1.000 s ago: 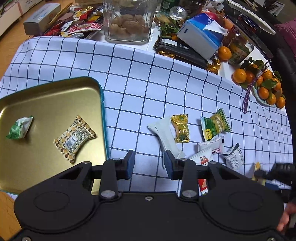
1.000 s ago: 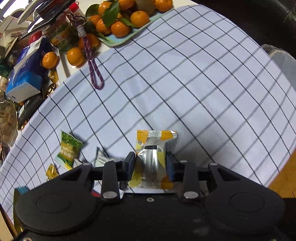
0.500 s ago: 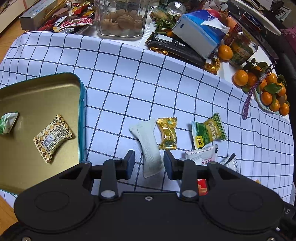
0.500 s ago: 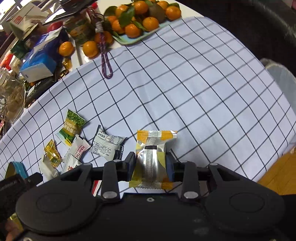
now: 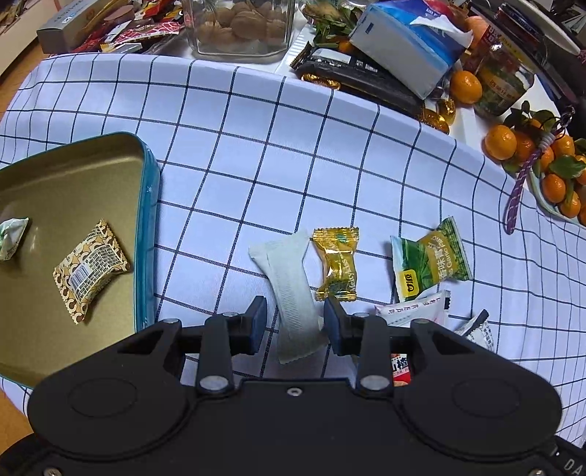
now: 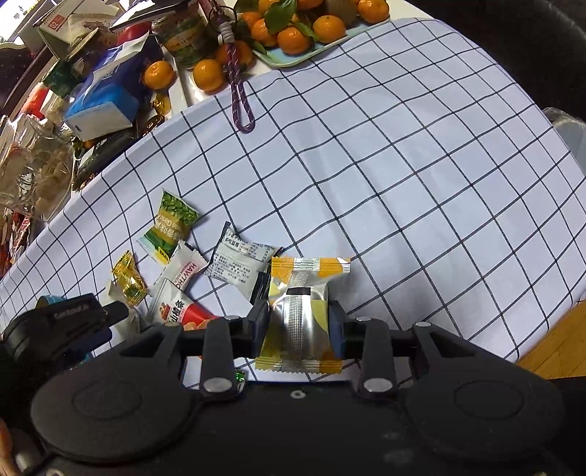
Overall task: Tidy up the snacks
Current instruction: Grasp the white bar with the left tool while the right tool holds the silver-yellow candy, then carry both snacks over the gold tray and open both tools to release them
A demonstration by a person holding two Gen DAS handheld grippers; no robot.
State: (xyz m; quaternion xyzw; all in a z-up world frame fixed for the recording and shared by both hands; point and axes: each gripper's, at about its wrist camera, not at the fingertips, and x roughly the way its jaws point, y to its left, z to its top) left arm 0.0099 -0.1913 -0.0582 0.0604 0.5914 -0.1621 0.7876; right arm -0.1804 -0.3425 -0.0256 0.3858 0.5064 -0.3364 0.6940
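My left gripper (image 5: 295, 316) is open, its fingers on either side of the near end of a long white packet (image 5: 289, 289) that lies on the checked cloth. A gold candy (image 5: 337, 263) and a green snack packet (image 5: 428, 258) lie right of it. A gold tin (image 5: 144, 205) at the left holds a brown patterned packet (image 5: 89, 271) and a green-white candy (image 5: 11, 236). My right gripper (image 6: 298, 322) is shut on a silver and yellow snack packet (image 6: 302, 311), held above the cloth. Several loose packets (image 6: 238, 261) lie to its left.
Clutter lines the cloth's far edge: a glass jar (image 5: 240, 27), a blue tissue pack (image 5: 406, 51), a dark bar (image 5: 359, 75), a tray of oranges (image 5: 549, 172) and a purple cord (image 5: 520, 186). The table edge and wood floor (image 6: 553, 340) show at the right.
My left gripper has moved right, away from the tin, and down over the white packet. My right gripper has carried the silver and yellow packet left toward the loose packets.
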